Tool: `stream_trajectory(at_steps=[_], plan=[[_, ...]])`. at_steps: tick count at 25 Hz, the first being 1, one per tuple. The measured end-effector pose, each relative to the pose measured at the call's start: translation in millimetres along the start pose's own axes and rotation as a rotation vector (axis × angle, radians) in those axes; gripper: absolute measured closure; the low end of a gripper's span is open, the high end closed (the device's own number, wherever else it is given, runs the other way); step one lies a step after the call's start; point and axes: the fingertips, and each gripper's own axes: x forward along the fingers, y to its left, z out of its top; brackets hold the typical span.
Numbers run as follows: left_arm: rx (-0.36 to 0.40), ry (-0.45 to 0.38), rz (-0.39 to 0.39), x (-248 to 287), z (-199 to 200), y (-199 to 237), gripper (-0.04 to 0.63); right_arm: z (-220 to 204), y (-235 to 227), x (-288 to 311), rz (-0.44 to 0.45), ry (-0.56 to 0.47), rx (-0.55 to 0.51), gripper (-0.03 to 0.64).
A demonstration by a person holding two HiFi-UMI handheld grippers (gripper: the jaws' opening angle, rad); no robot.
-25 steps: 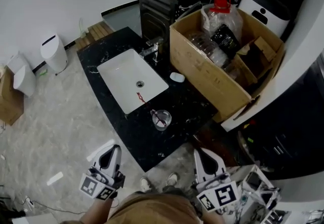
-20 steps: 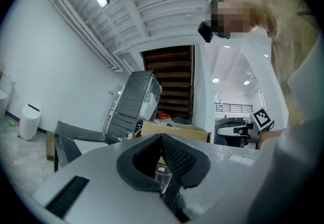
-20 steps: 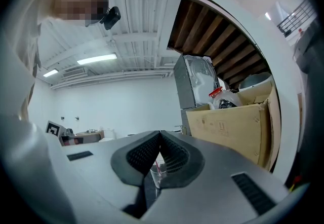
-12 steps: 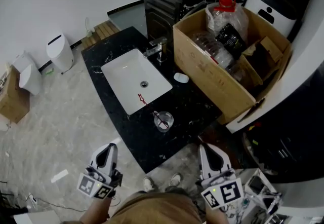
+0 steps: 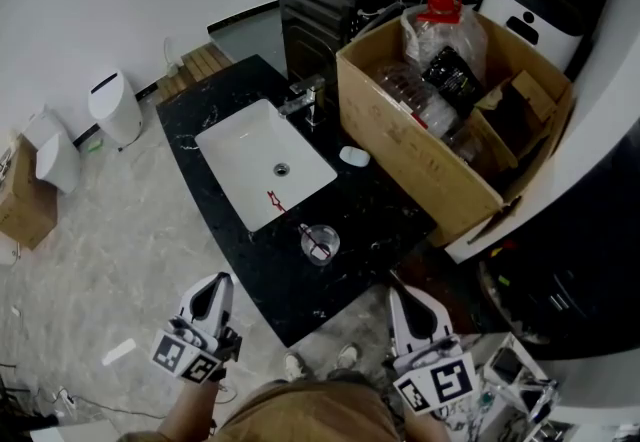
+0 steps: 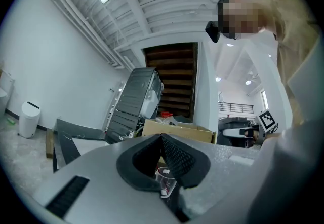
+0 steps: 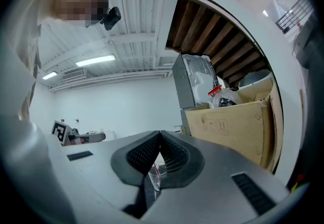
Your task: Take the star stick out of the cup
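On the worktop (image 5: 372, 212), near its front edge, the cup (image 5: 320, 242) holds the stick (image 5: 293, 218), its star end leaning out toward the sink (image 5: 240, 148). The left gripper (image 5: 216, 284) and right gripper (image 5: 401, 296) hang short of the worktop, jaws together and empty. I'd judge the reach not yet begun; next, one gripper must open and close on the stick.

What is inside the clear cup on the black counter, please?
The star stick stands tilted in the cup, its red end leaning out toward the sink. Whether anything else lies at the bottom cannot be told.
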Motion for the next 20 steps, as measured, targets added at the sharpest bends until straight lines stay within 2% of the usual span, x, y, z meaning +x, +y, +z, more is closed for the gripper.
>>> stream_trajectory(at_steps=[6,20], plan=[[-0.061,0.075,-0.046,19.7,-17.8,3.0,0.594,0.1,-0.6,1.2,-0.002,-0.001,0.001,0.618],[-0.070,0.145,-0.059,56.2,-41.3,12.2,0.579,-3.7,-9.3,0.0,-0.040,0.008,0.001,0.618]])
